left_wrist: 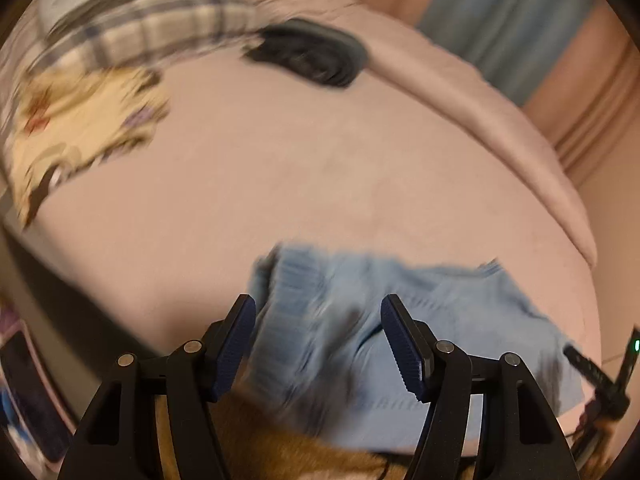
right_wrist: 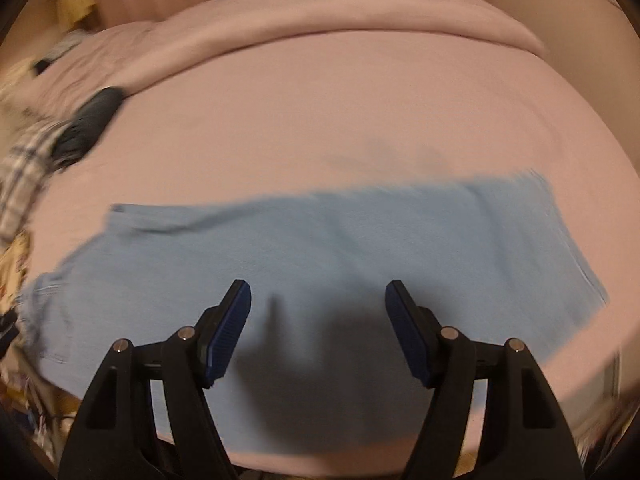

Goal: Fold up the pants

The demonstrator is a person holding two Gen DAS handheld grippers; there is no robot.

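Light blue pants (right_wrist: 320,248) lie spread lengthwise across the pink bed, their legs running to the right in the right wrist view. In the left wrist view their ribbed waistband end (left_wrist: 320,320) lies bunched near the bed's front edge. My left gripper (left_wrist: 318,334) hovers over that end, open, with nothing between its blue pads. My right gripper (right_wrist: 318,320) hangs open above the middle of the pants and casts a dark shadow on the cloth. Its tip shows at the right edge of the left wrist view as a black right gripper (left_wrist: 600,380).
The pink bed sheet (left_wrist: 320,160) takes up most of both views, with a folded pink blanket (right_wrist: 360,20) along its far side. A black item (left_wrist: 312,56), plaid clothes (left_wrist: 152,28) and a yellow patterned cloth (left_wrist: 80,128) lie at the far left. A curtain (left_wrist: 520,20) hangs behind.
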